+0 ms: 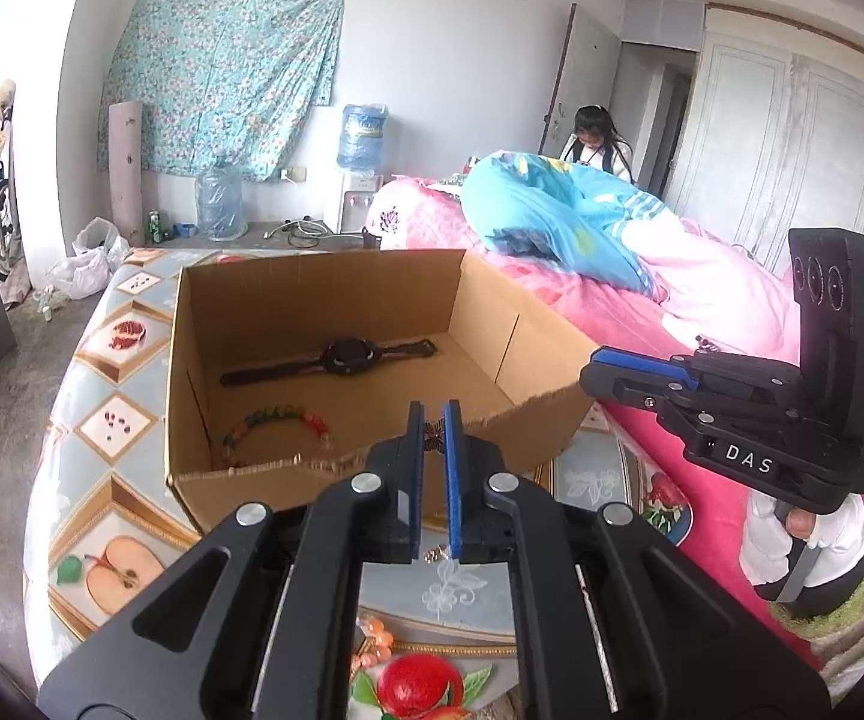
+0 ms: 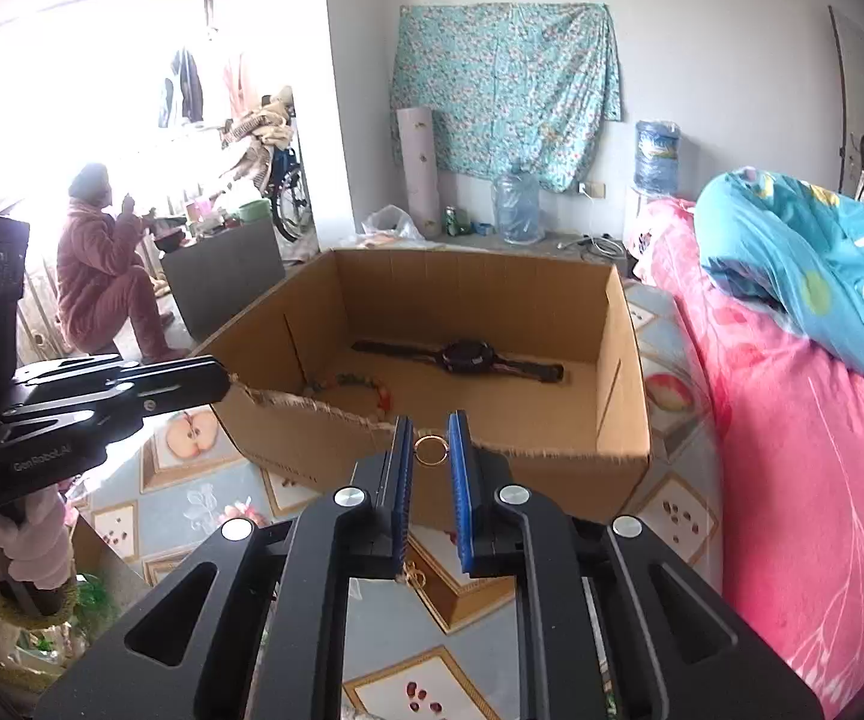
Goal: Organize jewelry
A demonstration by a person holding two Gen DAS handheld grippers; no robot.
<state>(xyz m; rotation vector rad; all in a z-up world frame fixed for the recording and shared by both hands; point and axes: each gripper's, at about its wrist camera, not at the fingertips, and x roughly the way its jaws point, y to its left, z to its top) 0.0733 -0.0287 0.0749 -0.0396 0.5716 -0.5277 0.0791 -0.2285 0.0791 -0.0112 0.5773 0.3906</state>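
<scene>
Left gripper: the black two-finger left gripper with blue pads [image 1: 434,429] has its jaws pinched on a small bronze butterfly-shaped ornament [image 1: 434,437], held right at the fingertips, just short of the near torn edge of the box.
Right gripper: the black right gripper with blue pads [image 2: 430,441] has its jaws clamped across a thin gold ring [image 2: 430,450], which stands upright between the tips; a small gold bit [image 2: 413,573] hangs by the base of its left pad, too small to identify.
Box: the open brown cardboard box [image 1: 552,354] sits on a table covered with a fruit-patterned oilcloth [image 1: 126,420], beside a bed with a pink quilt [image 1: 702,300] on the right.
Already inside: a black wristwatch with a dark strap [image 1: 345,357] lies flat across the far part of the floor; a multicoloured beaded bracelet [image 1: 279,423] lies at the near left corner.
Step in hand: judging by the pose, both pieces are being carried to the box for dropping in.
Doing it well: clear the ragged near wall with both tips before lowering, since the torn card could snag either piece.
Placement: aim for bare floor at the near right, away from the watch and the bracelet, so pieces stay apart.
Release: lower close to the floor, then part the jaws slowly, one gripper at a time; the ring will likely roll if let go on edge.
Risk: both grips are at the very tips, so a jolt could shake a piece loose.
</scene>
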